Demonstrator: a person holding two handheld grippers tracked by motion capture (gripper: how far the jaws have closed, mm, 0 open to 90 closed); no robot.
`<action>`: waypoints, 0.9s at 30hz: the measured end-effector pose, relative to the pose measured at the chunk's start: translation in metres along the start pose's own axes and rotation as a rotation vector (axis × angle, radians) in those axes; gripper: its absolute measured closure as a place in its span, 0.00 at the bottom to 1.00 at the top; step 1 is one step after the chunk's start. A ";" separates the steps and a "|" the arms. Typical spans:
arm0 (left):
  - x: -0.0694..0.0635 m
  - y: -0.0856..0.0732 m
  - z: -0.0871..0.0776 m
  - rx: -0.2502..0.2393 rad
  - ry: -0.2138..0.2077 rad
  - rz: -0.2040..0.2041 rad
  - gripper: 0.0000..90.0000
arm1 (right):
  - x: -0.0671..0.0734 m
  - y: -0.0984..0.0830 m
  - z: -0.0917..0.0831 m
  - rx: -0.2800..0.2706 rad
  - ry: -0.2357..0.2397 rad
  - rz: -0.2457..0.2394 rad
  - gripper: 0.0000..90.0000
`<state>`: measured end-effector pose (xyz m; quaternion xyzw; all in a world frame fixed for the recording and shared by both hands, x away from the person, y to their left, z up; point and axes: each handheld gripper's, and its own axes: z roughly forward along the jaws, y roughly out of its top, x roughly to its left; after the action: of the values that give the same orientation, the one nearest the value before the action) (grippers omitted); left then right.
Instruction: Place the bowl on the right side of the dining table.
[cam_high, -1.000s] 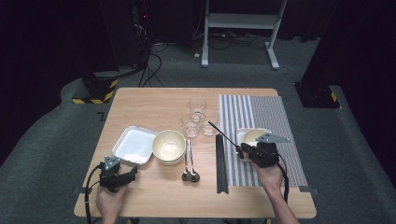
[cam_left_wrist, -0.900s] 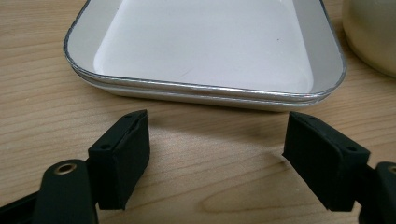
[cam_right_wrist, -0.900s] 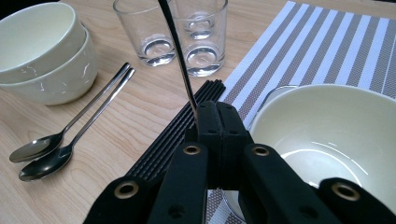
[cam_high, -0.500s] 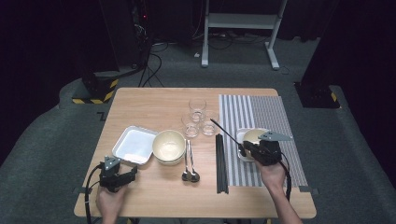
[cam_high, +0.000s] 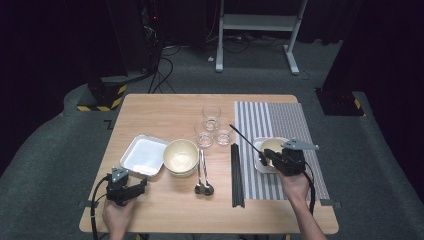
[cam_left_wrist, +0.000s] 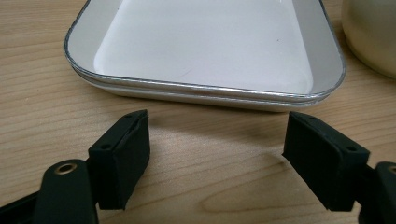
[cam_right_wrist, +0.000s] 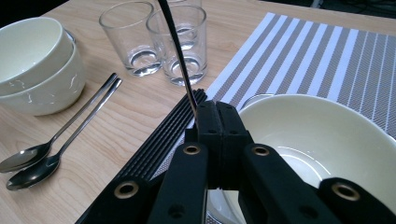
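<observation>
My right gripper (cam_high: 263, 159) (cam_right_wrist: 219, 112) is shut on one thin black chopstick (cam_high: 245, 140) (cam_right_wrist: 180, 56), which slants up and away to the left towards the glasses. It hovers at the near left rim of a cream bowl (cam_high: 272, 146) (cam_right_wrist: 317, 135) that sits on a white dish (cam_high: 259, 165) on the striped placemat (cam_high: 280, 120) (cam_right_wrist: 327, 51). My left gripper (cam_high: 142, 183) (cam_left_wrist: 217, 158) rests open on the table at the front left. Nothing lies between its jaws, which face the near edge of a white tray (cam_high: 142, 155) (cam_left_wrist: 205, 46).
A bundle of black chopsticks (cam_high: 237, 175) (cam_right_wrist: 163, 140) lies along the placemat's left edge. Two spoons (cam_high: 202, 175) (cam_right_wrist: 56, 144) lie beside stacked cream bowls (cam_high: 181, 156) (cam_right_wrist: 32, 65). Three glasses (cam_high: 212, 117) (cam_right_wrist: 130, 37) stand mid-table.
The right gripper and its chopstick have shifted slightly right and away. The left gripper has stayed still.
</observation>
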<state>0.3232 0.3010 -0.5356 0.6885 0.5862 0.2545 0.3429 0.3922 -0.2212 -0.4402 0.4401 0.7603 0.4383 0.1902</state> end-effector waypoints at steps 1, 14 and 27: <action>0.000 0.000 0.000 0.000 0.000 0.002 0.26 | -0.001 0.000 0.000 0.002 -0.003 0.000 1.00; 0.000 0.000 0.000 0.000 0.000 0.002 0.25 | -0.013 0.004 -0.003 -0.002 -0.044 0.017 1.00; 0.000 0.000 0.000 0.000 0.000 0.000 0.25 | -0.025 0.002 -0.004 0.018 -0.093 0.021 1.00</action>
<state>0.3232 0.3010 -0.5356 0.6885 0.5862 0.2545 0.3429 0.4040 -0.2434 -0.4393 0.4697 0.7498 0.4126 0.2168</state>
